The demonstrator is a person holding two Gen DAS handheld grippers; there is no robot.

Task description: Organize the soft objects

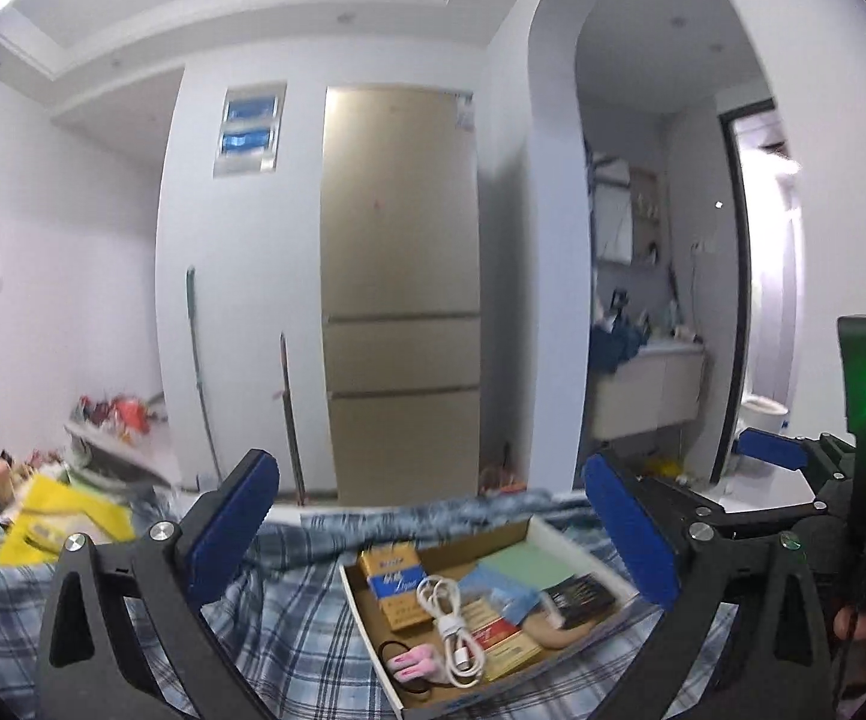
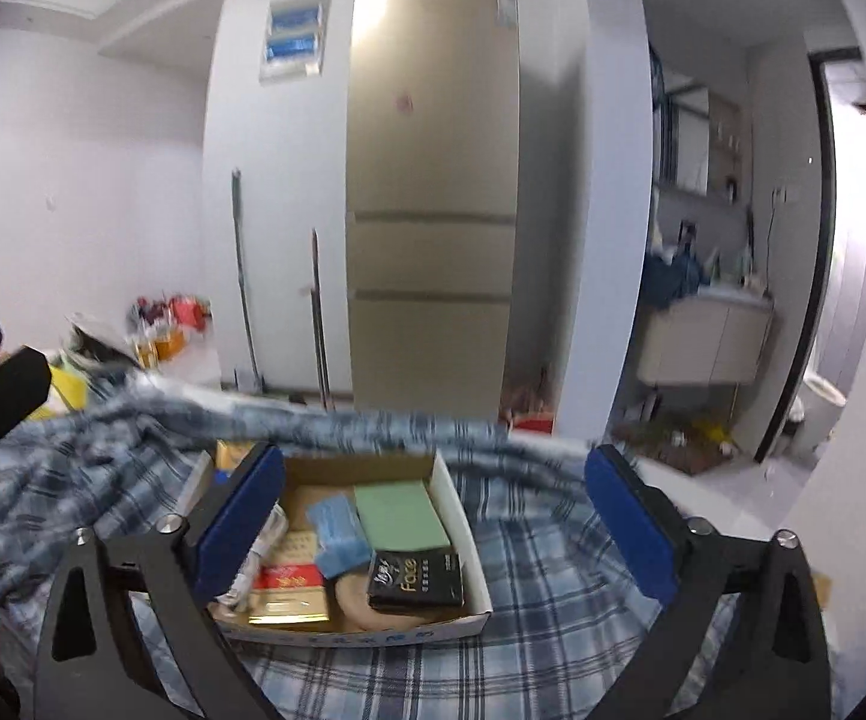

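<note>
White walls and a tall beige fridge [image 1: 400, 294] stand beyond a rumpled blue plaid cloth [image 2: 553, 564]. On that cloth, just ahead of and below both tools, sits an open cardboard box [image 1: 538, 531] holding a white cable [image 1: 454, 630], a green pad [image 2: 400, 513] and a black packet [image 2: 418, 582]. Left gripper [image 1: 433, 528] and right gripper [image 2: 433, 525] both gape wide, with nothing between their blue pads [image 2: 631, 525]. Neither touches the box.
</note>
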